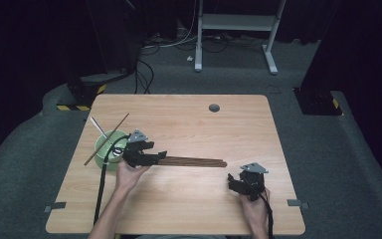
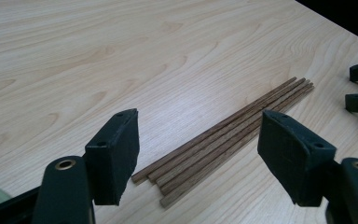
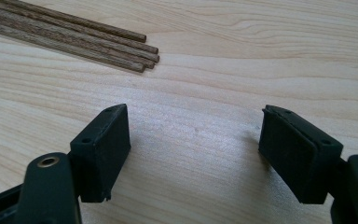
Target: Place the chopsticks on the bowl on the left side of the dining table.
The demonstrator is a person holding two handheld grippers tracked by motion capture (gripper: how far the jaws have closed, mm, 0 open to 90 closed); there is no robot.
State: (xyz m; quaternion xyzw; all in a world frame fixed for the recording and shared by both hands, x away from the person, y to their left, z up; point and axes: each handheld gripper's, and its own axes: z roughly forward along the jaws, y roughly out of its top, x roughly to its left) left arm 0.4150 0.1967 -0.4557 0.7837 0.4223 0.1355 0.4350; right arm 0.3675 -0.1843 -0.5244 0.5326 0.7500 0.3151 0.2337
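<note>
Chopsticks pickup barely started

Left gripper [image 2: 198,149] fingers apart over the bundle [image 2: 228,135] mid-frame; one stick [image 1: 106,139] already in the bowl [image 1: 110,148]. Right gripper [image 3: 193,154] idles, fingers apart.

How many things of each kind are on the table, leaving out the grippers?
Green bowl: 1
Wooden sticks: 6, as far as the ends can be counted: a bundle of 5 lying flat, plus 1 leaning stick in the bowl
Pale utensil in the bowl: 1
Total: 8
</note>
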